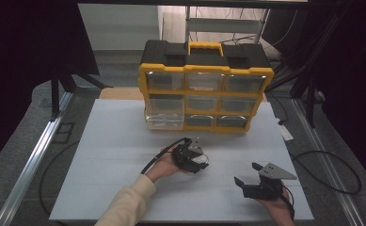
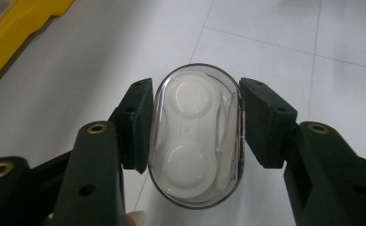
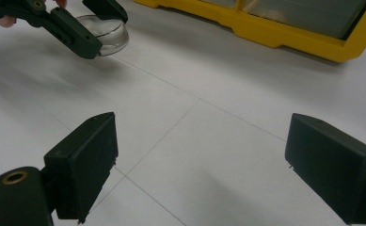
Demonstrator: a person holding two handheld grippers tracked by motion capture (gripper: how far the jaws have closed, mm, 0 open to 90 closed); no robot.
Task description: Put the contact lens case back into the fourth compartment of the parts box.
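Your left gripper (image 2: 194, 127) clamps the clear oval case (image 2: 195, 135) across its smooth curved sides, held above the white table (image 1: 124, 141) short of the yellow drawer organizer (image 1: 204, 89), so any tilt or slackening could let it slip out, while your right gripper (image 3: 202, 169) stands wide and empty.

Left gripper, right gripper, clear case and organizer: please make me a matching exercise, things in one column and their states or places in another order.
Things:
1. left gripper
2. right gripper
3. clear case
4. yellow organizer

States or places:
A. stands at the far side of the table
B. fingers open, nothing between them
C. shut on the case
D. held between two fingers

Pairs: 1-C, 2-B, 3-D, 4-A
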